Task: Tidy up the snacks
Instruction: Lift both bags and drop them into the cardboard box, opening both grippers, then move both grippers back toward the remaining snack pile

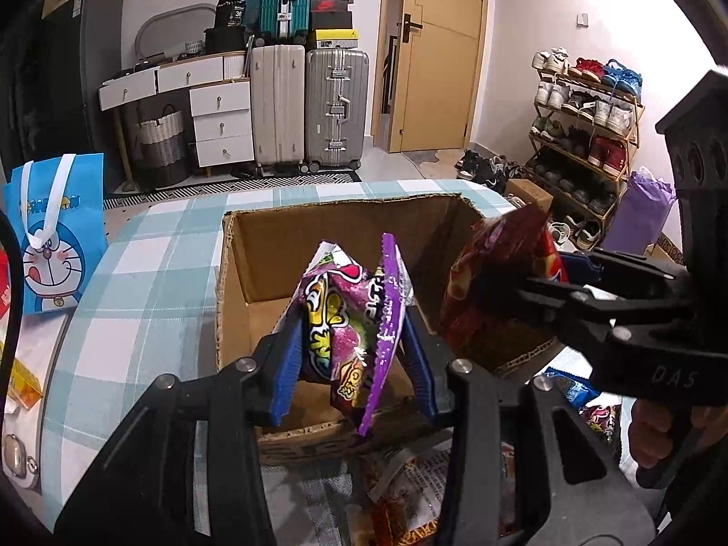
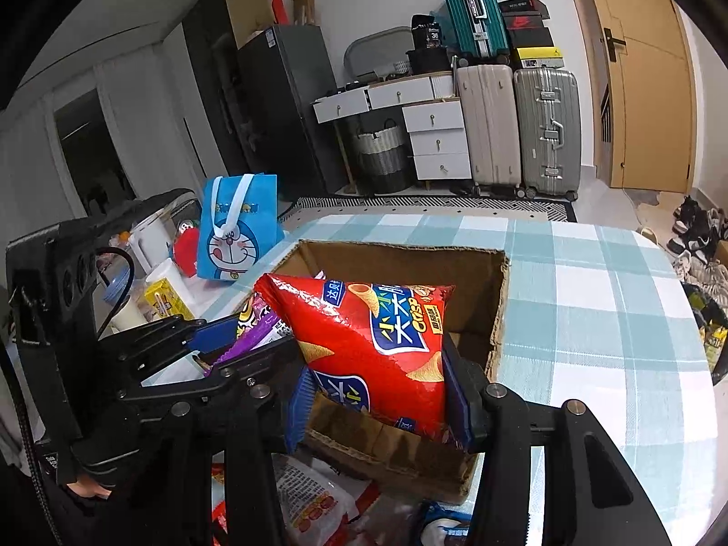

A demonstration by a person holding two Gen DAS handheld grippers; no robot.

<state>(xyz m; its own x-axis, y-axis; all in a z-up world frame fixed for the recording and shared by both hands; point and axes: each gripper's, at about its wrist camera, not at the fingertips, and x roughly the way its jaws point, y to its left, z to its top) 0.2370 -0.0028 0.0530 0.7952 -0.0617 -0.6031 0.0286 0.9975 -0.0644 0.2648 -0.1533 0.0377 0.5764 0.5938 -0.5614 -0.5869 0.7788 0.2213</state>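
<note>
Left hand-held gripper [image 1: 352, 355] pinches purple packet [image 1: 350, 318] | right [image 2: 377, 391] pinches red bag [image 2: 373, 346] | both above box rim [image 1: 336, 211]

A crumpled purple snack bag [image 1: 350, 318] and a puffy red crisp bag [image 2: 377, 341] hang side by side, pinched upright above an open cardboard box [image 2: 498, 300].

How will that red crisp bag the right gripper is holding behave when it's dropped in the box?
The red crisp bag looks puffed with air, so probably light for its size. Its glossy film seems slippery and could slide between the right hand-held gripper pads. It will likely land softly in the cardboard box, though the crisps inside may be fragile.
</note>
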